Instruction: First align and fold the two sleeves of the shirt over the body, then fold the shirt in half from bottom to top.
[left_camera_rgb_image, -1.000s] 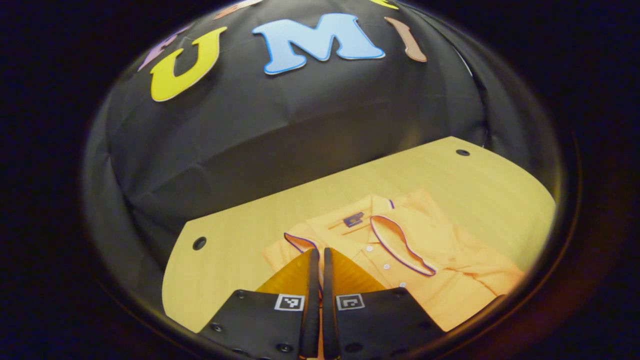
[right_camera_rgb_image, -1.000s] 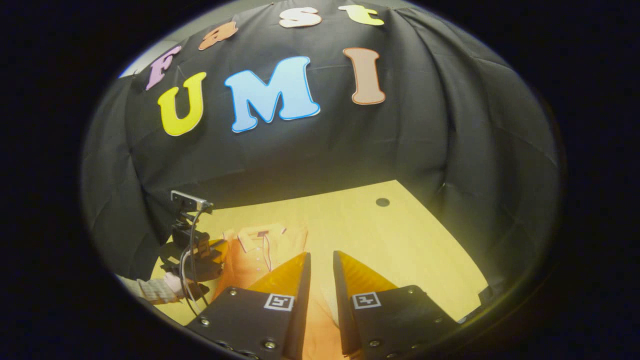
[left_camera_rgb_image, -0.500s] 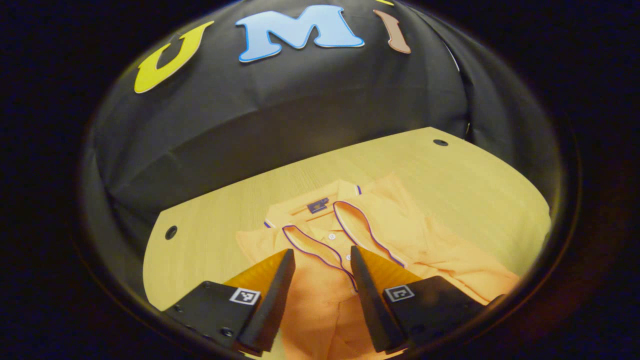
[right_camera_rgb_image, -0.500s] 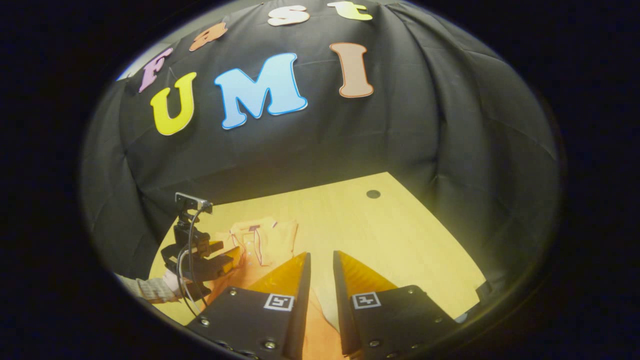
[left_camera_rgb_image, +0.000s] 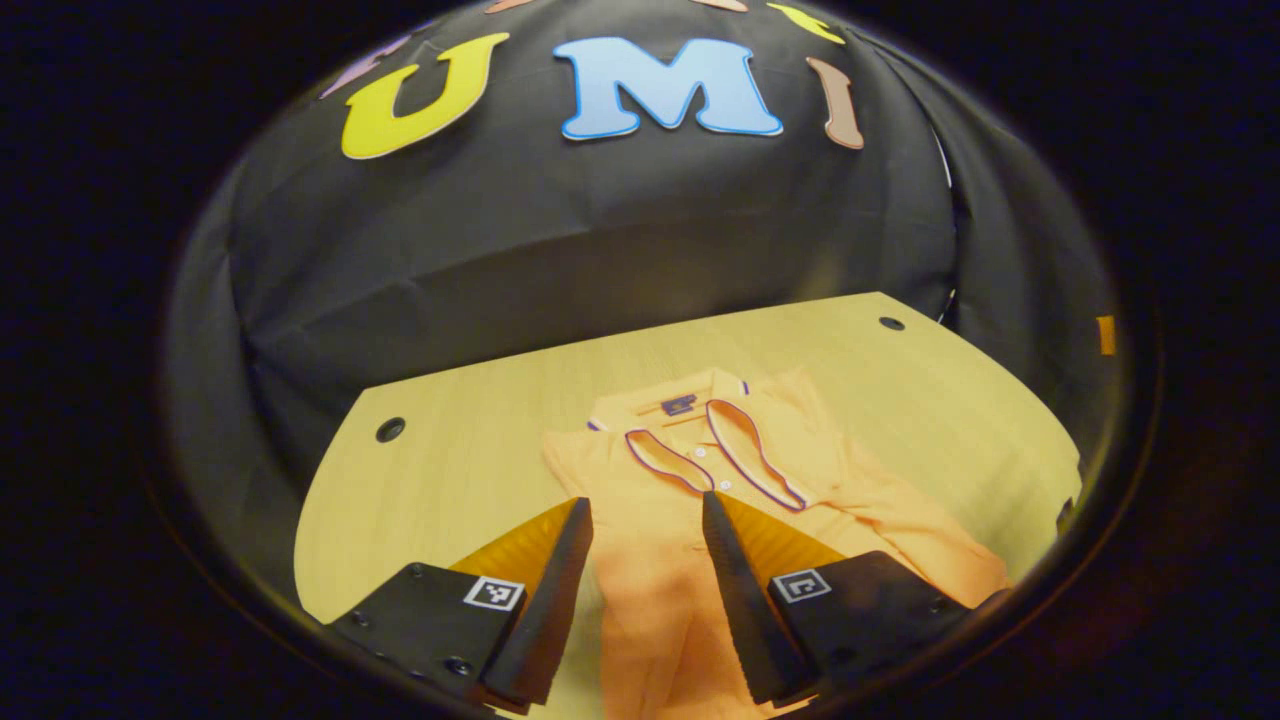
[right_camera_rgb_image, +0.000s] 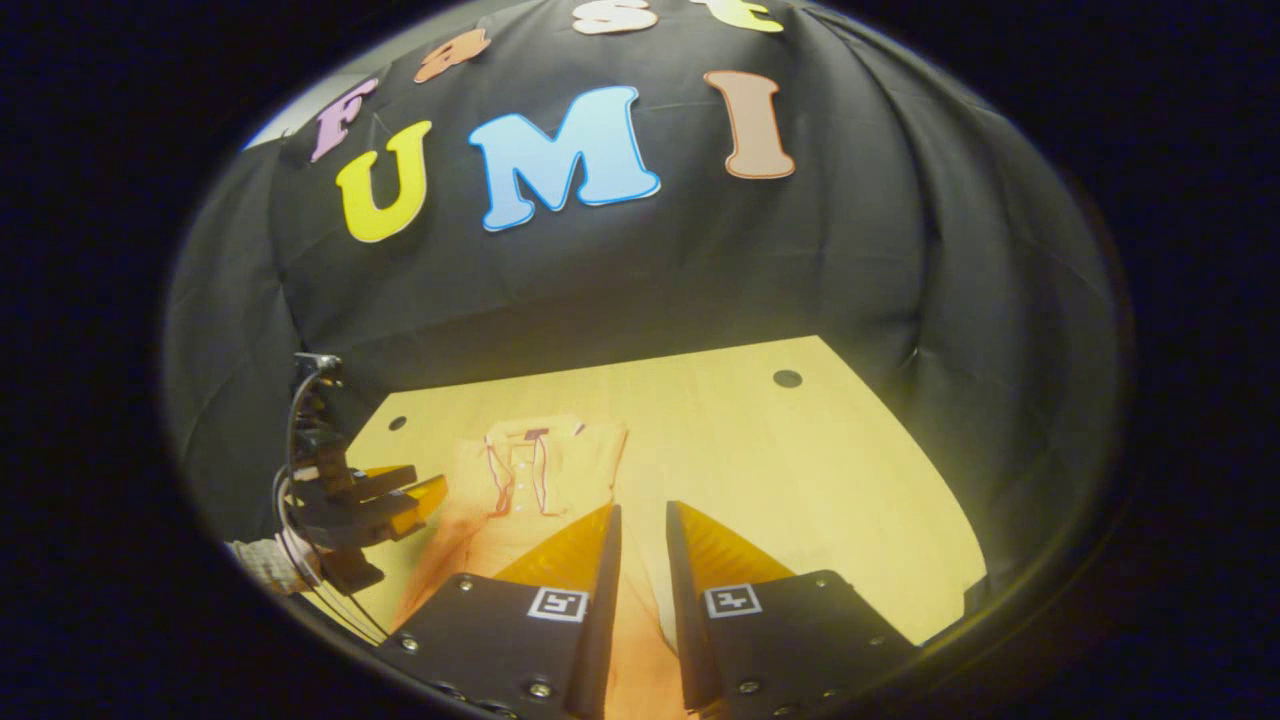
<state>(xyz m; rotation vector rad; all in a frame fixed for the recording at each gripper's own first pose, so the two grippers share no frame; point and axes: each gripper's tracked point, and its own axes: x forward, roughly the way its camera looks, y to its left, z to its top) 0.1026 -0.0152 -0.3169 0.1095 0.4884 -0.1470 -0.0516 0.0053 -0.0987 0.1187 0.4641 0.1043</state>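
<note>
The orange polo shirt (left_camera_rgb_image: 690, 530) is lying front-up on the wooden table (left_camera_rgb_image: 460, 470), collar toward the booth wall, buttons and trimmed collar flaps showing. In the left gripper view the left gripper (left_camera_rgb_image: 640, 520) is hovering over the shirt's body with its jaws spread wide and nothing between them; cloth is showing through the gap. On the far side, the sleeve (left_camera_rgb_image: 900, 520) is looking already laid in over the body, though the fisheye bends that edge and I am not sure how neatly it is sitting.

In the right gripper view the right gripper (right_camera_rgb_image: 643, 525) is standing with its jaws drawn close, a narrow gap between them. Orange fabric is running down under its fingers, but whether they are pinching it I cannot tell from here. Off to the side, the other gripper and a checked sleeve (right_camera_rgb_image: 262, 562) are showing beside the shirt.

Judging by the fabric, this is handling soft and light: it is going to sag and wrinkle when lifted, and one corner alone will drag the rest askew. The sensible hold for the bottom-to-top fold is the hem, one corner per gripper, pinching all layers together.
</note>
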